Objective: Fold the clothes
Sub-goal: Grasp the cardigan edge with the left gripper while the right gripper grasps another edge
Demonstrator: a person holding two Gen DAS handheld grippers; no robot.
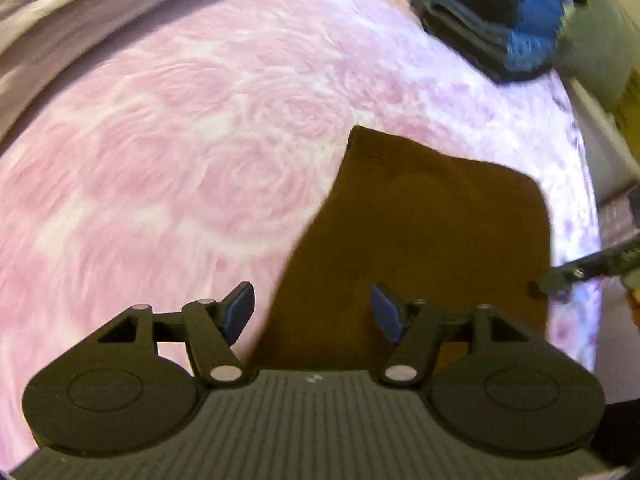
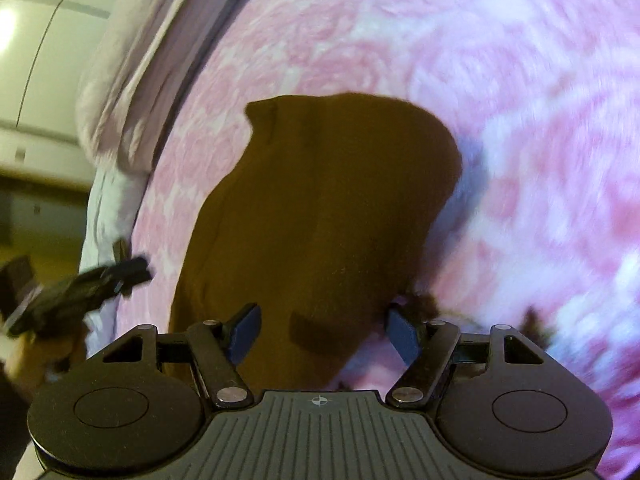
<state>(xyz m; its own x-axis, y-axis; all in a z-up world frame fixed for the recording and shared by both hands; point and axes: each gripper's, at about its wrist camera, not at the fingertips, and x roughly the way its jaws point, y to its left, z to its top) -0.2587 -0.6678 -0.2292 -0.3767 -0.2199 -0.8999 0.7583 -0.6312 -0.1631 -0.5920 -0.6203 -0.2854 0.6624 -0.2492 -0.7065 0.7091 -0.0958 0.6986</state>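
Observation:
A folded brown garment [image 1: 432, 232] lies flat on the pink rose-patterned bedspread [image 1: 180, 168]. My left gripper [image 1: 312, 312] is open above the garment's near left edge, holding nothing. The right gripper shows in the left wrist view at the garment's right edge [image 1: 560, 278]. In the right wrist view the brown garment [image 2: 320, 208] lies ahead, and my right gripper [image 2: 322, 334] is open over its near end, empty. The left gripper [image 2: 88, 280] shows at the left, beside the bed's edge.
A stack of folded dark and blue clothes [image 1: 496, 20] sits at the far right corner of the bed. A pale pillow or sheet [image 2: 132, 80] lies along the bed's left side. A wall and floor lie beyond the bed's edge [image 2: 36, 80].

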